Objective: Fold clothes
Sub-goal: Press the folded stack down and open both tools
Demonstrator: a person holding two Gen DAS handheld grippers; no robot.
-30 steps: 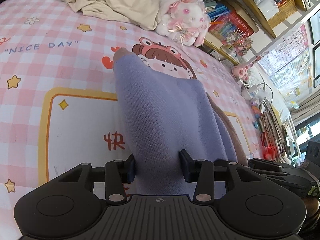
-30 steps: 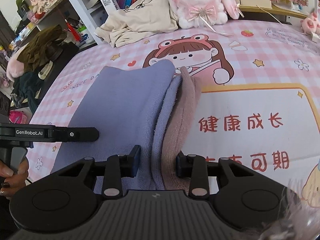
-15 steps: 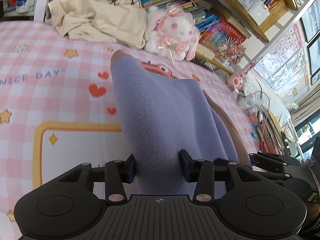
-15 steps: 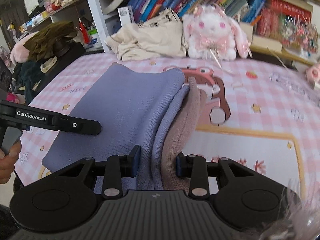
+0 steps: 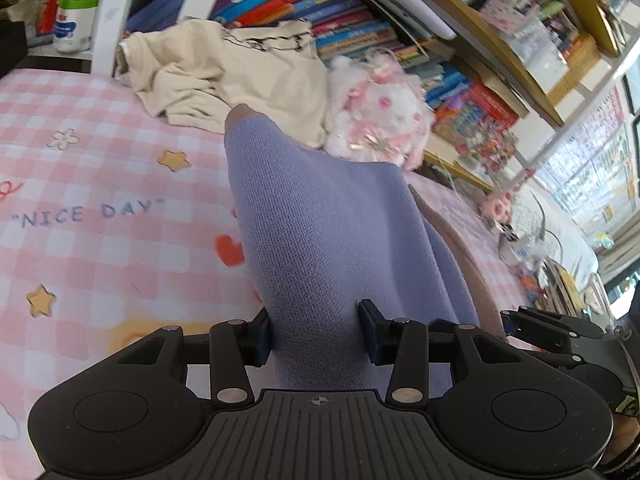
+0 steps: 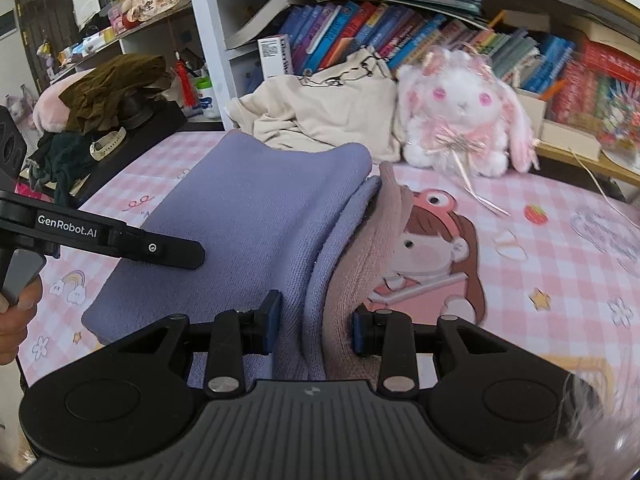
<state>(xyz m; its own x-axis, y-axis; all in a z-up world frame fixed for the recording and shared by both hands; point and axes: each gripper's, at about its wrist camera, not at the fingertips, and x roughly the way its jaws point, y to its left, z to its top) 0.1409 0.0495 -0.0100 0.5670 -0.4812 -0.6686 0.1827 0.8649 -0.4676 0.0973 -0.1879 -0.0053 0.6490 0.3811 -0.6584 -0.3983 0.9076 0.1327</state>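
A folded lavender knit garment [image 5: 320, 240] with a dusty-pink lining or layer [image 6: 372, 256] is held up off the pink checked bedsheet [image 5: 100, 184]. My left gripper [image 5: 316, 334] is shut on the near left edge of the folded lavender garment [image 6: 248, 216]. My right gripper [image 6: 314, 326] is shut on its near right edge, pinching both lavender and pink layers. The left gripper's body [image 6: 120, 238] shows at the left of the right wrist view, held by a hand [image 6: 16, 320]. The garment's far end points toward the shelves.
A crumpled cream garment [image 6: 320, 116] and a white-pink plush rabbit [image 6: 460, 120] sit at the bed's far edge, in front of bookshelves [image 6: 380, 36]. Dark clothes and a watch lie on a side stand [image 6: 104, 120] at left. The bedsheet [image 6: 560, 260] spreads to the right.
Both grippers have lifted the folded garment and carried it forward toward the cream garment and plush rabbit; the views have tilted up, showing more of the shelves. Grips unchanged.
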